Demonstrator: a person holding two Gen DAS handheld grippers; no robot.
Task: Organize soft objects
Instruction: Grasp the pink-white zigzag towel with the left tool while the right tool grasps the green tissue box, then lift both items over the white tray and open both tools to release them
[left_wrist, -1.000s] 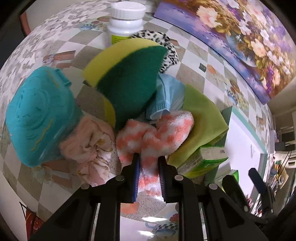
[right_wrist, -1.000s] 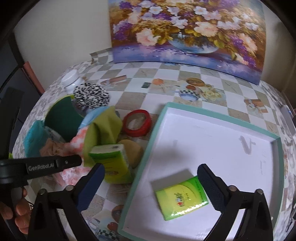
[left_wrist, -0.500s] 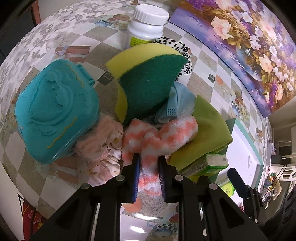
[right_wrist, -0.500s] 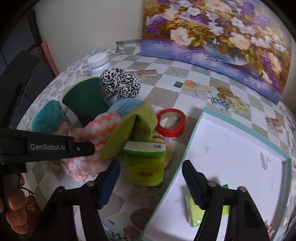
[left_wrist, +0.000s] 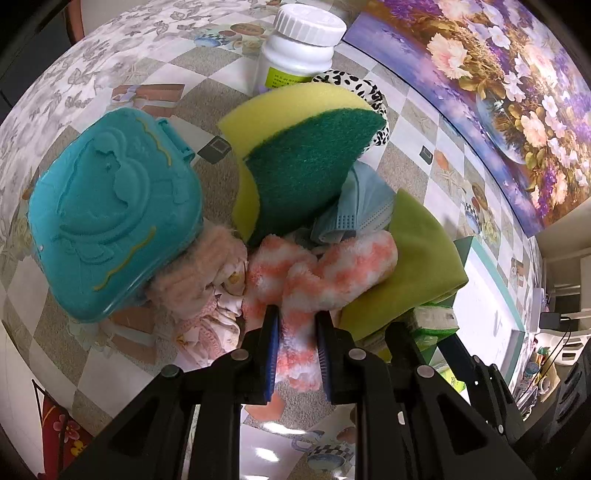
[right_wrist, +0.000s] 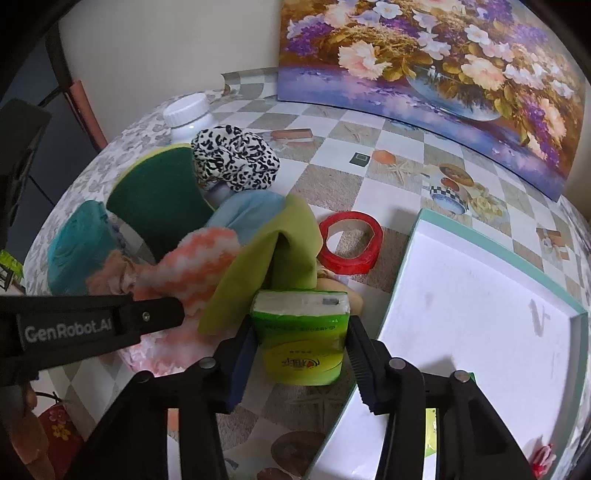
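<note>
Orange-and-white fluffy cloth (left_wrist: 317, 273) lies at the near edge of a heap of soft things on the checked tabletop (left_wrist: 122, 66), and the left claw (left_wrist: 295, 332) is clamped on its lower end, the blue pads pressed into the pile on both sides. Beside it to the left sits a pale pink fuzzy cloth (left_wrist: 199, 280), partly tucked under a teal plastic case (left_wrist: 110, 218). Above the fluffy cloth a yellow sponge with a green scouring face (left_wrist: 303, 166) leans tilted over a light blue face mask (left_wrist: 354, 214), and a green cloth (left_wrist: 417, 266) drapes down on the right. Behind the sponge are a black-and-white spotted scrunchie (right_wrist: 236, 158) and a white bottle (left_wrist: 299, 48) standing upright.

In the right wrist view, the right claw (right_wrist: 301, 347) has a green tissue pack (right_wrist: 301, 339) between its fingers, both pads touching the sides of the pack; the pack stands on end on the tabletop just beside the green cloth and next to the rim of a white tray (right_wrist: 406, 243). A red tape ring (right_wrist: 351, 240) lies flat between the heap and the tray. A second green packet (right_wrist: 430, 435) shows in the tray, mostly hidden behind the claw's right finger. A flower painting (right_wrist: 443, 55) leans against the wall at the back of the tabletop.
</note>
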